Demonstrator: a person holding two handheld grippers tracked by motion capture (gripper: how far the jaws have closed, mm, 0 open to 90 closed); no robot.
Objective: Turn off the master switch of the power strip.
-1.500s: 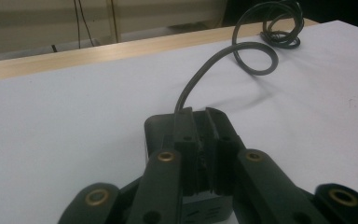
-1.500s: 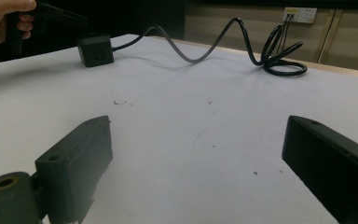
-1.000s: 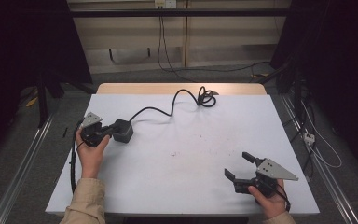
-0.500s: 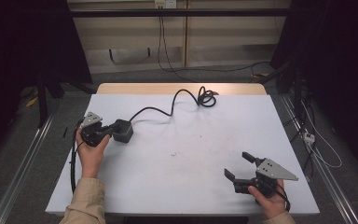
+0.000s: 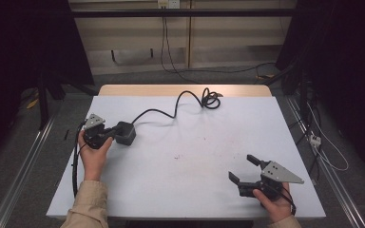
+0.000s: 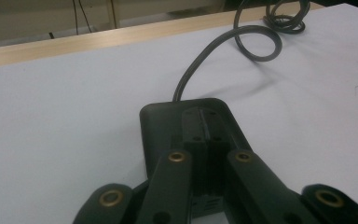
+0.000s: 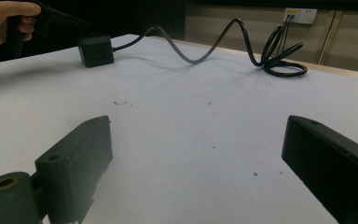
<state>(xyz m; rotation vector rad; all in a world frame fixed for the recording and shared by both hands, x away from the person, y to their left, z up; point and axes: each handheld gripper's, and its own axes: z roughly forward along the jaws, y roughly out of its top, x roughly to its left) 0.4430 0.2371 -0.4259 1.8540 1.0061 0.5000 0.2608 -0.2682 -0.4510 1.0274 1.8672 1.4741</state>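
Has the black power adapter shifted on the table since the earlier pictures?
No. The black power adapter sits where it was, equally near the table's left edge, with the left hand-held gripper against it.

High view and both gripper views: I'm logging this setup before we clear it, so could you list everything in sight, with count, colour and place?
Power adapter block: one, black, left part of the table, touching the left tool's tips.
Adapter cable: one, black, runs from the block to a coil at the far edge.
Table: one, white top with a wooden far strip.
Wall socket: one, white, on the wall behind the table.
Left tool: one, black, jaws shut, at the block.
Right tool: one, black, jaws open, near right corner.
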